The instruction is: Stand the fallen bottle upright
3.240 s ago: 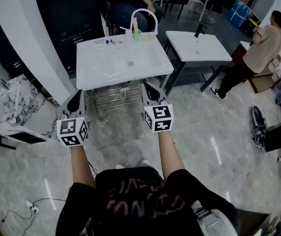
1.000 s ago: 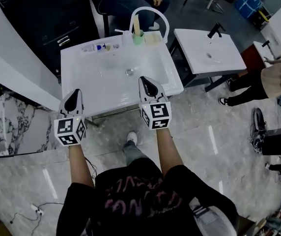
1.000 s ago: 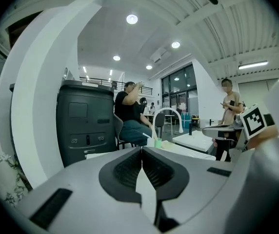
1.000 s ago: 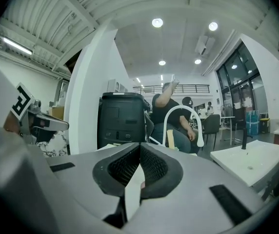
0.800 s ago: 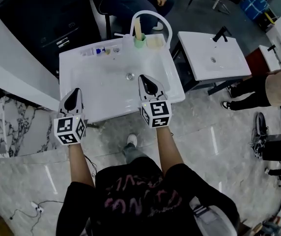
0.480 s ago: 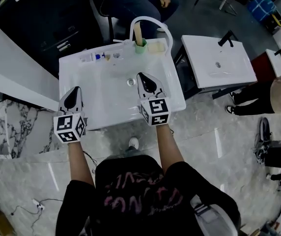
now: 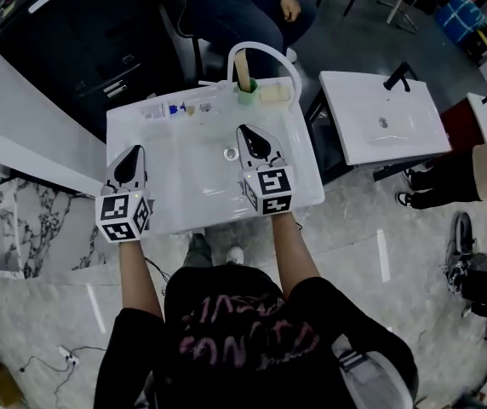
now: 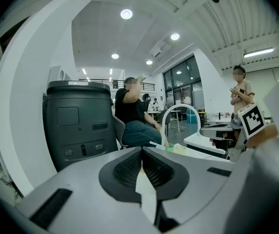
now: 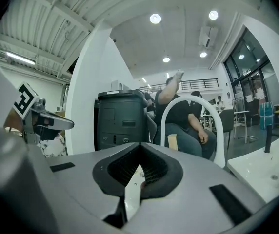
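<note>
Closest in, the left gripper (image 7: 133,153) and right gripper (image 7: 248,135) are both clenched on nothing. They are held side by side and nearly level over the front of the white basin (image 7: 184,186), probably just carried that way on the approach. The bottle (image 7: 165,109) seems to be the small blue-capped one lying on the back ledge, left of the green cup (image 7: 245,90) and well beyond both grippers.

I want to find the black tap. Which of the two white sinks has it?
The right-hand sink, off to the side. Its black tap stands at its far edge; the middle sink has a white arched tap instead.
</note>
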The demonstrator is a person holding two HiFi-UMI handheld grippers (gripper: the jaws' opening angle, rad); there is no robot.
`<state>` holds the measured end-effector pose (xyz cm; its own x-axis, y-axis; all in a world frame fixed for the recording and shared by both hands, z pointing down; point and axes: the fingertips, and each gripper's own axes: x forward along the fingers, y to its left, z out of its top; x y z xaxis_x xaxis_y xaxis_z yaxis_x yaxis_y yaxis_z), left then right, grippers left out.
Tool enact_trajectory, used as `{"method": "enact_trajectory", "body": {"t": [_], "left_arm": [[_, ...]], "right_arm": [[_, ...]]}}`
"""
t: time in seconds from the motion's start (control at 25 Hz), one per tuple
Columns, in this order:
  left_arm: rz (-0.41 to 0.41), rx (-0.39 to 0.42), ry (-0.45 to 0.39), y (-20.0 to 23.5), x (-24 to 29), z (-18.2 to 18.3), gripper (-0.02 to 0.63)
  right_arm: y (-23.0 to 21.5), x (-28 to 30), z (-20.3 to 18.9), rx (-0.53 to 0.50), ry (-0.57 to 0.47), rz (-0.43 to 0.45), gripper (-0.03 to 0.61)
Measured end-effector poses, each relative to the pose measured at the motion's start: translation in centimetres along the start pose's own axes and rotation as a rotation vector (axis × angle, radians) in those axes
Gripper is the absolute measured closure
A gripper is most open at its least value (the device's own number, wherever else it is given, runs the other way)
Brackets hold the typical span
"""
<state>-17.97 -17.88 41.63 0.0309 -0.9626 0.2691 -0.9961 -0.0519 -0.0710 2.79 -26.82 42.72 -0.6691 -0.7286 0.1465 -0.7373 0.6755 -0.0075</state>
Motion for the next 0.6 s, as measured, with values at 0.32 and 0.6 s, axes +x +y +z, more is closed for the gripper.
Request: {"method": "enact_trajectory", "body": {"t": [0.32,0.6], "left_arm": [[-0.040,0.011,0.009,1.1,3.0,0.3,0.597],[-0.090,0.014,0.033,2.4,7.0,-0.7,0.597]], "right_arm": [[-0.4,2.5,0.6,0.001,-0.007,-0.010,0.566],[-1.0,5.8,-0.4,0.005,0.019,-0.038,0.566]]}}
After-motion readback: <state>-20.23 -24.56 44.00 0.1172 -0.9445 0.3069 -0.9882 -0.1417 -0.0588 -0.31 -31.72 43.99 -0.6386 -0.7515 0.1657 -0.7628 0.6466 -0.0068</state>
